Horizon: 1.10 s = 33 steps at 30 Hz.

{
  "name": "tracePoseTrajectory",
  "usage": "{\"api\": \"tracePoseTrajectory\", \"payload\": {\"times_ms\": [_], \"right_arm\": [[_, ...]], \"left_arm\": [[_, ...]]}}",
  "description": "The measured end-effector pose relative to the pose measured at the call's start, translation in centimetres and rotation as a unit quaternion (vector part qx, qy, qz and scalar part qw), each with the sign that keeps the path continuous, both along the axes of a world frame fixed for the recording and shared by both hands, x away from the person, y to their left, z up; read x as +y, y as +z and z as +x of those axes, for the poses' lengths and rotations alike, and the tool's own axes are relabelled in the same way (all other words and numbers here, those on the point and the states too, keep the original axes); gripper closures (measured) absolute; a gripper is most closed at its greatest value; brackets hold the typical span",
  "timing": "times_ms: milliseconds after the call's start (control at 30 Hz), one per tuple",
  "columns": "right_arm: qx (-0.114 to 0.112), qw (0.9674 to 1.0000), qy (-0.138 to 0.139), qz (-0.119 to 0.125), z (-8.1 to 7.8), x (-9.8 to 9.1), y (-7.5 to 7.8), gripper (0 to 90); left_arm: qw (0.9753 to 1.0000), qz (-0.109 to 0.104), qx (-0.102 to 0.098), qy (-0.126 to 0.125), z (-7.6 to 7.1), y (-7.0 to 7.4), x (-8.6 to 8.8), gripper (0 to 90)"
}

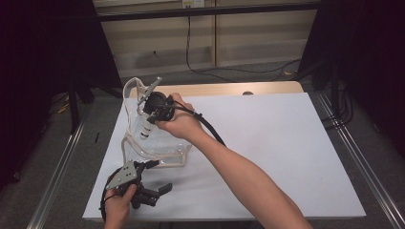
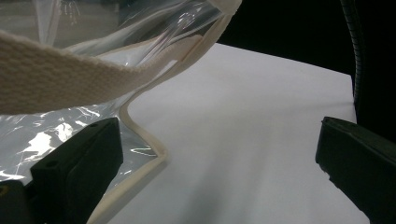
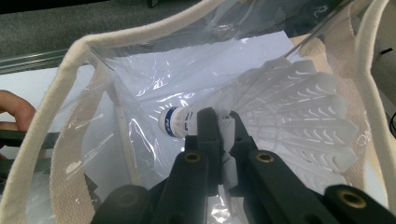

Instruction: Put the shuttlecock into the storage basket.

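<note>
Right gripper [image 3: 223, 122] pinches a white feathered shuttlecock [image 3: 280, 116] just behind its cork, jaws pressed onto the feather stems, cork nose leading down into the mouth of a clear plastic bag with cream webbing trim [image 1: 157, 143]. Shuttlecock sits inside the rim already, above the bag floor. Judgement: lower further before letting go, keep feathers off the trim (they crush easily). Left gripper [image 1: 153, 179] has jaws spread wide, empty, near the bag's near corner on the white table [image 1: 267, 143]; it could pin the bag edge.
</note>
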State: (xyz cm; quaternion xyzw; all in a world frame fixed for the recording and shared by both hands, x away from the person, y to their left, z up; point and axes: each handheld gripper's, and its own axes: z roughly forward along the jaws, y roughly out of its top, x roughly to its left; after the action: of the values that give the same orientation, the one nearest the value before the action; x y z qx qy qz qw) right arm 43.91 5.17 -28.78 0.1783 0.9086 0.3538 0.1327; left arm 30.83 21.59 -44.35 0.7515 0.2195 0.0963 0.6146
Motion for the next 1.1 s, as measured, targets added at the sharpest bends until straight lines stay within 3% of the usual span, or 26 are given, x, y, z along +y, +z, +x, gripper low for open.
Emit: {"api": "tracePoseTrajectory", "payload": {"times_ms": [1100], "right_arm": [[0.014,0.9999,-0.007,-0.004,1.1,0.5,-2.5,88.7]], "left_arm": [[1.0,0.003,-0.001,-0.002,0.1,0.0,0.0,0.9]]}}
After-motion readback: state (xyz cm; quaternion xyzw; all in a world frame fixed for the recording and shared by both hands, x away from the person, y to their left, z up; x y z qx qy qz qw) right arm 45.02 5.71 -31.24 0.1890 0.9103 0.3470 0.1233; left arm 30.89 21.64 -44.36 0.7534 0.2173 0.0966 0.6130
